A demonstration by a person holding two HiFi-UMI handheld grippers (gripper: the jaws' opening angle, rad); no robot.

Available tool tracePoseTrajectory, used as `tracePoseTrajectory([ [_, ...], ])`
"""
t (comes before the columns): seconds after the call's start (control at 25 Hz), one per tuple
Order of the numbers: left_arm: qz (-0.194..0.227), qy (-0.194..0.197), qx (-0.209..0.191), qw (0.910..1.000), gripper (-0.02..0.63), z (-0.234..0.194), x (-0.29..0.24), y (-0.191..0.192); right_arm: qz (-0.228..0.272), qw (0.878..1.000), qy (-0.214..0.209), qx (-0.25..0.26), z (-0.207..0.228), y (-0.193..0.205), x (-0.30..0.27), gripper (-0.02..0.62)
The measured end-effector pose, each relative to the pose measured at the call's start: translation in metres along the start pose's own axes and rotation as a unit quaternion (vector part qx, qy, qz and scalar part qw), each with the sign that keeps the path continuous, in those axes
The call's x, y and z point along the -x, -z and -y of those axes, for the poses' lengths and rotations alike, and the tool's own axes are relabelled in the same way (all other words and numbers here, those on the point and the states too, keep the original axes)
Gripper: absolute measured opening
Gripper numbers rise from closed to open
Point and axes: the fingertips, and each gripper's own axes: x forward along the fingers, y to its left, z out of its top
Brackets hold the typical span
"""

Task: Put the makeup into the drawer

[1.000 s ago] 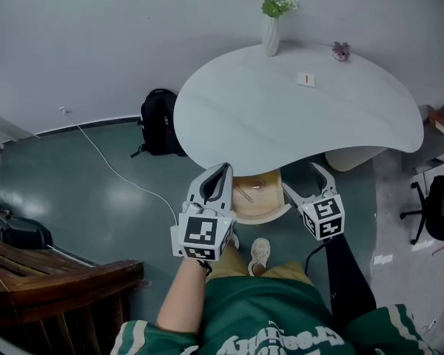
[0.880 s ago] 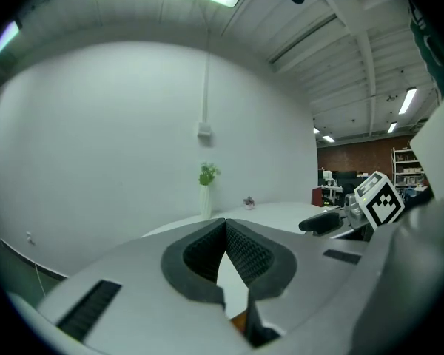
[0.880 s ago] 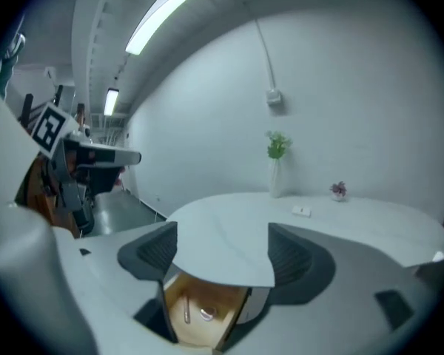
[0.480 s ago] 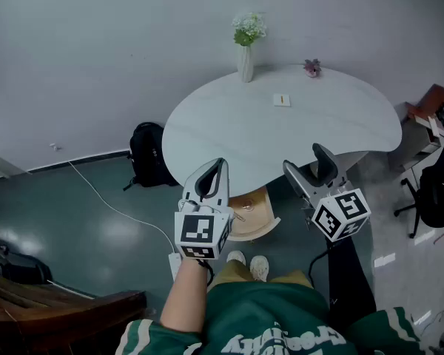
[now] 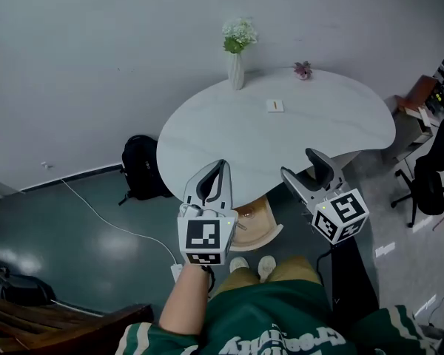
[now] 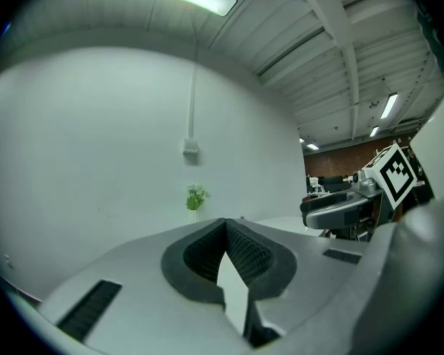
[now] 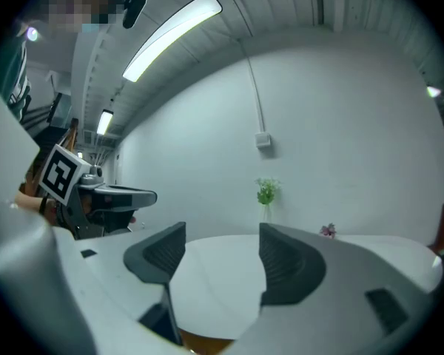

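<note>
And the left gripper [image 5: 220,167] has its jaws pressed together, empty, the right gripper [image 5: 301,165] has its jaws apart, just narrowing on nothing, while that small flat makeup item [image 5: 275,106] on the counter [image 5: 207,135] looks light, stiff and slick, so pinch its edges.

Head view looks steeply down from above onto the table [image 5: 281,132], the left gripper [image 5: 220,167] and right gripper [image 5: 298,165]. Each gripper view sits close behind its jaws, facing near level across the table; both share the vase [image 6: 196,198].

White table [image 5: 229,135]; white vase [image 5: 236,72], green-white flowers [image 5: 238,34]; black backpack [image 5: 139,174]; grey-teal floor [image 5: 74,220]; green shirt [image 5: 281,309], white lettering [image 5: 281,342].
</note>
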Motion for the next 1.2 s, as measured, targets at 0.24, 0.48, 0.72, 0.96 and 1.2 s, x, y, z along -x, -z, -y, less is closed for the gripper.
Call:
tracePoseTrajectory([
  [0.24,0.002,-0.017,0.015,0.9997,0.000,-0.013,-0.027,-0.002,-0.040,0.997,-0.038,0.045,0.030,0.004,-0.032,0.321],
  [0.48,0.005,-0.065,0.030,0.9974,0.000,-0.022,-0.091,-0.001,-0.081,0.988,-0.100,0.082,0.093,0.019,-0.093,0.321],
  [0.72,-0.017,-0.130,0.027,0.9910,0.000,-0.014,-0.154,0.013,-0.155,0.957,-0.209,0.126,0.151,0.053,-0.160,0.325],
  [0.96,-0.027,-0.154,0.048,0.9865,0.000,-0.002,-0.201,0.027,-0.264,0.897,-0.293,0.199,0.206,0.108,-0.219,0.336],
  [1.2,-0.047,-0.172,0.048,0.9827,0.000,0.001,-0.222,0.042,-0.365,0.834,-0.334,0.245,0.239,0.174,-0.265,0.353],
])
